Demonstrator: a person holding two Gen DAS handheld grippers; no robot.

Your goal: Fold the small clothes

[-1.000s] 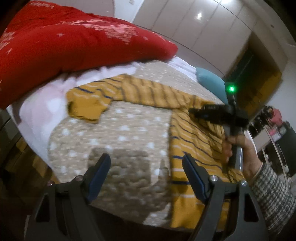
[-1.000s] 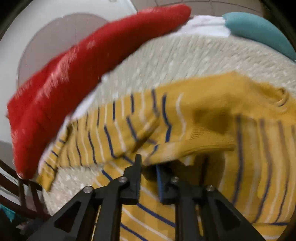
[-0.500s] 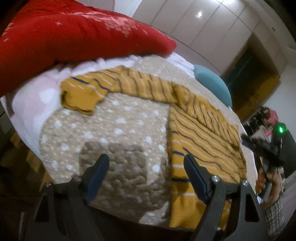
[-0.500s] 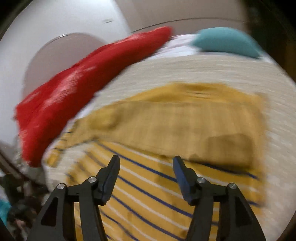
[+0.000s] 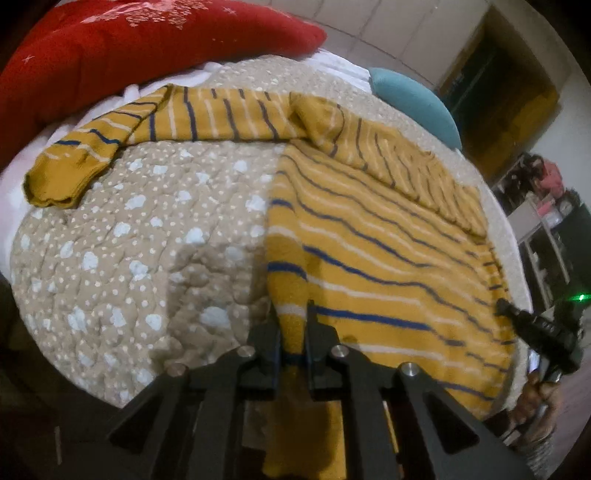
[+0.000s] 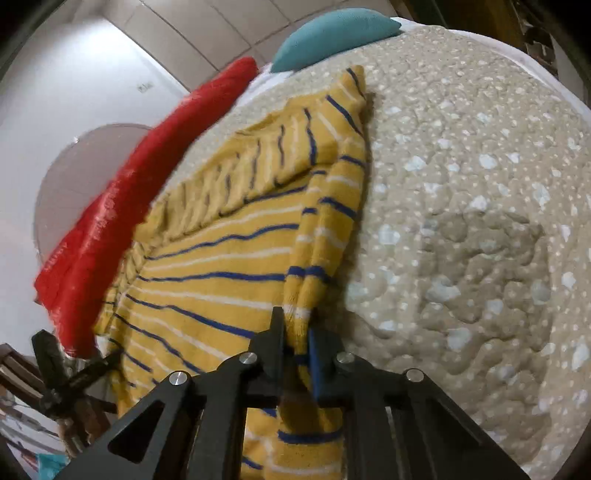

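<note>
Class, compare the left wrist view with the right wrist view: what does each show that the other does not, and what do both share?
Only the left wrist view shows the outstretched sleeve lying flat across the quilt toward the red cushion, its plain cuff at the end, and the left gripper shut on the sweater's hem. Only the right wrist view shows the other sleeve folded over the body, and the right gripper shut on the opposite hem corner. Both show the striped sweater, the dotted quilt, the red cushion and the teal pillow.
</note>
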